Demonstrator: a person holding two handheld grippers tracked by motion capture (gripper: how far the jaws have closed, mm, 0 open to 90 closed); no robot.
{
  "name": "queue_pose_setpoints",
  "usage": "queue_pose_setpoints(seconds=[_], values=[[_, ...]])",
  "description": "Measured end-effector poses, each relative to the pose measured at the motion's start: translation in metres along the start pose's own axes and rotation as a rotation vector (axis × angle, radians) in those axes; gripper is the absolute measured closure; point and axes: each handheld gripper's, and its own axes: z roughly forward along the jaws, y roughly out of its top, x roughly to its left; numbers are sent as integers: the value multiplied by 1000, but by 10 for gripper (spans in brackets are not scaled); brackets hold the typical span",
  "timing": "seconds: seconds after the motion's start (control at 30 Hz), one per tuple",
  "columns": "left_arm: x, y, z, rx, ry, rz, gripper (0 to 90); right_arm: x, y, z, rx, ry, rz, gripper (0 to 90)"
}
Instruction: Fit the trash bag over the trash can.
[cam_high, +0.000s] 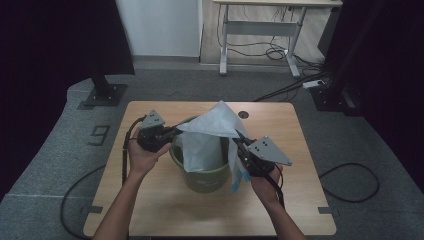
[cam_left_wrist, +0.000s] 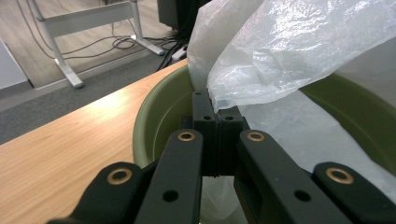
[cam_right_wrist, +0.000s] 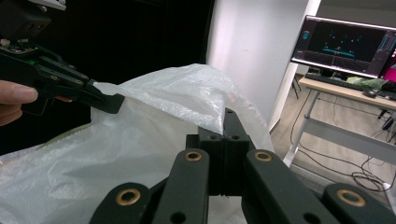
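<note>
High view: a green plastic bucket (cam_high: 205, 172) stands near the middle of the wooden table (cam_high: 150, 200). A white translucent plastic bag (cam_high: 212, 125) hangs partly inside it and rises above its rim in a peak toward 12 o'clock. The left gripper (cam_high: 176, 131) sits at the bucket's 10 o'clock, its jaws pressed together on the bag's edge. The right gripper (cam_high: 237, 137) sits at the bucket's 2 o'clock, also pinching the bag's edge. The film is stretched between the two.

Left gripper view: the black jaws rise from 6 o'clock, closed, with a fold of the plastic bag (cam_left_wrist: 289, 56) clamped at their tips. Behind them lies the bucket's (cam_left_wrist: 161, 112) green inner wall. The table (cam_left_wrist: 60, 144) spreads toward 9 o'clock, and a desk frame (cam_left_wrist: 88, 21) stands on the floor at 11 o'clock.

Right gripper view: the jaws are shut on the plastic bag's (cam_right_wrist: 163, 107) edge at centre. The left gripper (cam_right_wrist: 109, 102) holds the same bag from 10 o'clock, with fingers (cam_right_wrist: 16, 95) of the hand at 9 o'clock. A lit monitor (cam_right_wrist: 348, 44) sits on a desk at 2 o'clock.
</note>
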Motion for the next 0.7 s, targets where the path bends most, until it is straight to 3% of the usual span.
queue_pose_setpoints(seconds=[0.47,0.7], values=[[-18,-16,3,29,-14,60,869,-6,-17,-12,29,-4,19,883],[-27,-27,-10,24,-49,85,859,-1,-35,-32,40,36,51,883]])
